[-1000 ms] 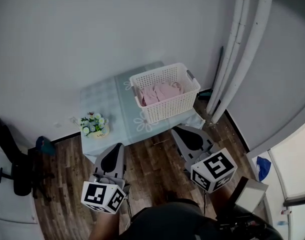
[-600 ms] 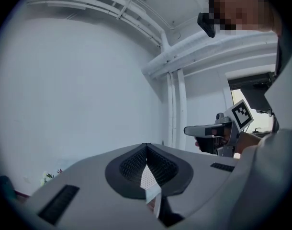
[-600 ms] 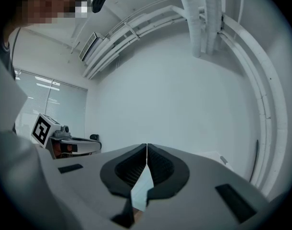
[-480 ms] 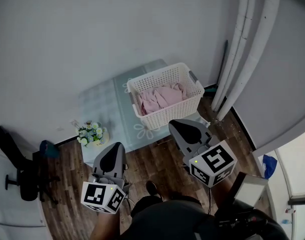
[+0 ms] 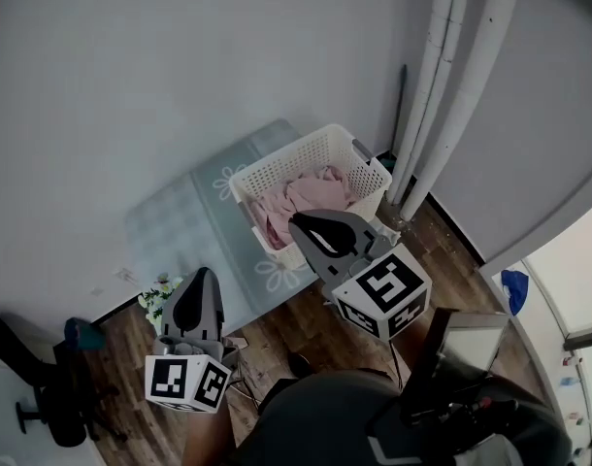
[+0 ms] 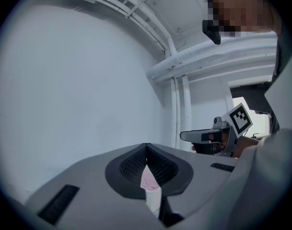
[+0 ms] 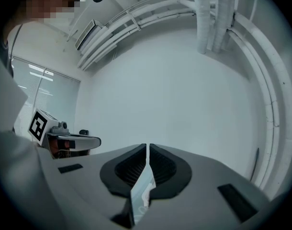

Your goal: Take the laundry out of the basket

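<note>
In the head view a white lattice basket [image 5: 267,166] sits just above the middle of the frame, on a pale green mat [image 5: 204,212] with a flower print. The pink laundry [image 5: 301,197] lies bunched inside the basket, untouched by either tool. White pipes [image 5: 442,95] run up the wall at the upper right, close to the basket's far corner.

The right gripper [image 5: 298,225] shows at the centre of the frame, its outline overlapping the basket's near side. Its own view shows the two jaws clenched together with nothing between them.

The left gripper [image 5: 200,278] shows at the lower left, well apart from the basket, above the mat's near edge and a small bunch of flowers [image 5: 158,294]. Its jaws meet at the tips and hold nothing. Wooden floor [image 5: 267,333] fills the lower middle.
</note>
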Available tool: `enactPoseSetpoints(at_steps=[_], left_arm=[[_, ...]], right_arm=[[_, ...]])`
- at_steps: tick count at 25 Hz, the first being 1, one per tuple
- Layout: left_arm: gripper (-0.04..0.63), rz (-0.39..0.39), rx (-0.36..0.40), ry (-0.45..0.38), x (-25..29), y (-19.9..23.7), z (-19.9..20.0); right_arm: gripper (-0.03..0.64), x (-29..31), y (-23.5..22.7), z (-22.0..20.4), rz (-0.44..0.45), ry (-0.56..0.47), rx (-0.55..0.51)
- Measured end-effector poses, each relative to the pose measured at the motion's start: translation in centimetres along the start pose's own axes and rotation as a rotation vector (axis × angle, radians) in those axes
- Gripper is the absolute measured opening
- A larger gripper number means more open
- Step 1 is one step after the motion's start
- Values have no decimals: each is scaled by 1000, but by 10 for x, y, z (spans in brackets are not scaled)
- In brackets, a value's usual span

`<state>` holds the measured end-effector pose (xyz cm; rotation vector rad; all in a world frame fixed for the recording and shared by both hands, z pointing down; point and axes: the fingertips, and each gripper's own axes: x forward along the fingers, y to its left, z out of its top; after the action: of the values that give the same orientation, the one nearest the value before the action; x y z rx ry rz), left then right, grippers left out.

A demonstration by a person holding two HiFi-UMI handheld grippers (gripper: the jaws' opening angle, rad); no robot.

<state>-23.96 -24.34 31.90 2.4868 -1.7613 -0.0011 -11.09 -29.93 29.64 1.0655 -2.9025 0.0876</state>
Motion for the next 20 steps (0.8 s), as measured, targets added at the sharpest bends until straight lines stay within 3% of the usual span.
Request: enactPoseSetpoints(at_steps=[13, 20], left_arm=[[9, -91, -48, -33, 37, 74, 6], [9, -90, -63, -26, 57, 81, 10]], right_arm=[[16, 84, 2, 7, -79, 33, -53], [53, 90, -44, 14, -170, 49, -49]])
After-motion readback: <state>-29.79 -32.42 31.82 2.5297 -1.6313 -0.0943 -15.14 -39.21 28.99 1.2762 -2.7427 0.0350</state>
